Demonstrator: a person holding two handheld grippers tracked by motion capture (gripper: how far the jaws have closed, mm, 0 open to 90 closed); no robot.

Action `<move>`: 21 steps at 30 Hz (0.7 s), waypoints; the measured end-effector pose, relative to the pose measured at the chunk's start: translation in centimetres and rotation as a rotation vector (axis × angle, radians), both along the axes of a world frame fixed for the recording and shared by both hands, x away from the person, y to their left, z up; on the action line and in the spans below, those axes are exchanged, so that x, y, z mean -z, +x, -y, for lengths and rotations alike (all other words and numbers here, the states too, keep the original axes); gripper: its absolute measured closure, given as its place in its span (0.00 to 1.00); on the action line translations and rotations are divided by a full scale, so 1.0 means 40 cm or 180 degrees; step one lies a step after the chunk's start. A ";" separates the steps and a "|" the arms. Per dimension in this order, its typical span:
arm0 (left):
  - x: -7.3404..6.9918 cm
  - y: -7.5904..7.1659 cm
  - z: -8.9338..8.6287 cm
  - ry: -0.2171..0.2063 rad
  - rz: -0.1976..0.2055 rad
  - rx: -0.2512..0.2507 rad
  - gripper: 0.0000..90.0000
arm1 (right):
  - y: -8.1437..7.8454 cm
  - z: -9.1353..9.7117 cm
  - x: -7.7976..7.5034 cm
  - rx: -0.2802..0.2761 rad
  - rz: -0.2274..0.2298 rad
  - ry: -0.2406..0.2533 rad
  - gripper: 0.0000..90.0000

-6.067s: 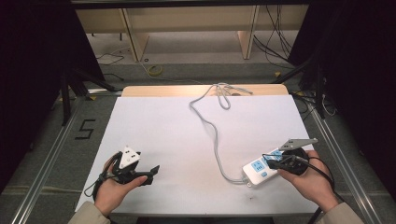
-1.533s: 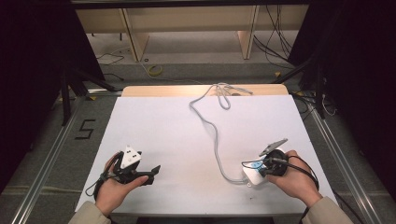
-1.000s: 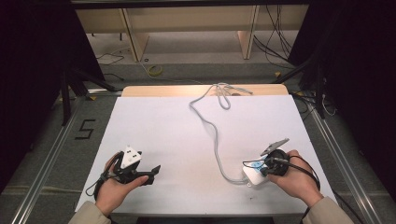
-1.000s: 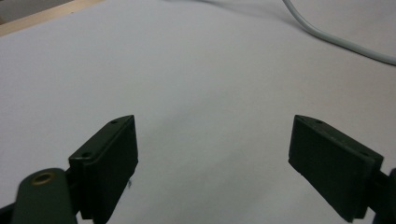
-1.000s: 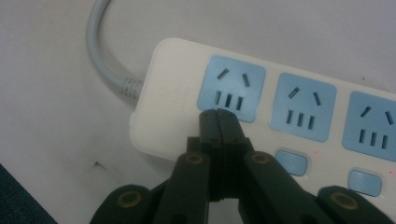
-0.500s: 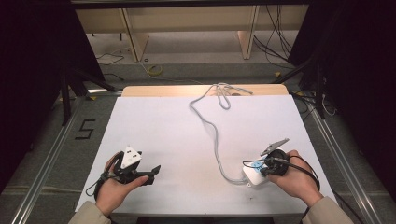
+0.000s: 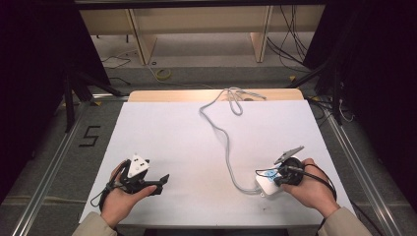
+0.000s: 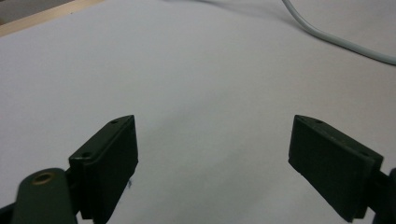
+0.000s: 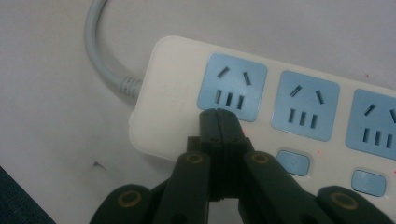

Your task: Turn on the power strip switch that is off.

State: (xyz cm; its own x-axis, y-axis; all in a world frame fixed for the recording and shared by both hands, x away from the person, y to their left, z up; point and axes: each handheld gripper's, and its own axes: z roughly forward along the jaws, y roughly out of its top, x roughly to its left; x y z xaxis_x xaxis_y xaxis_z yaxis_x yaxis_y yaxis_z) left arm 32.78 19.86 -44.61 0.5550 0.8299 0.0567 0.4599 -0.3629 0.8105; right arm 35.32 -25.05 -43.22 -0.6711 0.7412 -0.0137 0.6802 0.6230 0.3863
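- My right gripper [image 9: 218, 116], jaws pressed together and empty, had slid back along the power strip [image 9: 280, 116] to its cord end at the table's near right.
- My left gripper [image 8: 212, 154] stayed open, idle; I judged a switch press next.

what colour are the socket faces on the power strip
Light blue socket faces on a white power strip; clearest in the right gripper view.

My left gripper [image 7: 158, 181] sits in my left hand [image 7: 120, 199] low over the tabletop [image 7: 187, 142], jaws spread wide. My right gripper [image 7: 275, 178], in my right hand [image 7: 312, 189], has its jaws pressed together, tips down.
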 end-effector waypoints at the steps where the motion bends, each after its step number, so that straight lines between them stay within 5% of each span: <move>1: 0.000 0.000 0.000 0.0008 -0.0003 0.0005 0.17 | 0.000 0.000 0.000 0.0000 0.0001 0.0002 1.00; 21: -0.001 0.000 0.000 0.0007 0.0002 0.0005 0.17 | 0.000 -0.002 0.001 0.0018 -0.0007 -0.0011 1.00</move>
State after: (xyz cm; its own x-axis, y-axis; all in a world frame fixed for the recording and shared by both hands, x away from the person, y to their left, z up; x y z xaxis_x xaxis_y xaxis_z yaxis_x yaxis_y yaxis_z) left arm 32.77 19.86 -44.58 0.5561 0.8290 0.0590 0.4588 -0.3654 0.8099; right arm 35.34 -24.99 -43.25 -0.6669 0.7450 -0.0149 0.6846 0.6204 0.3827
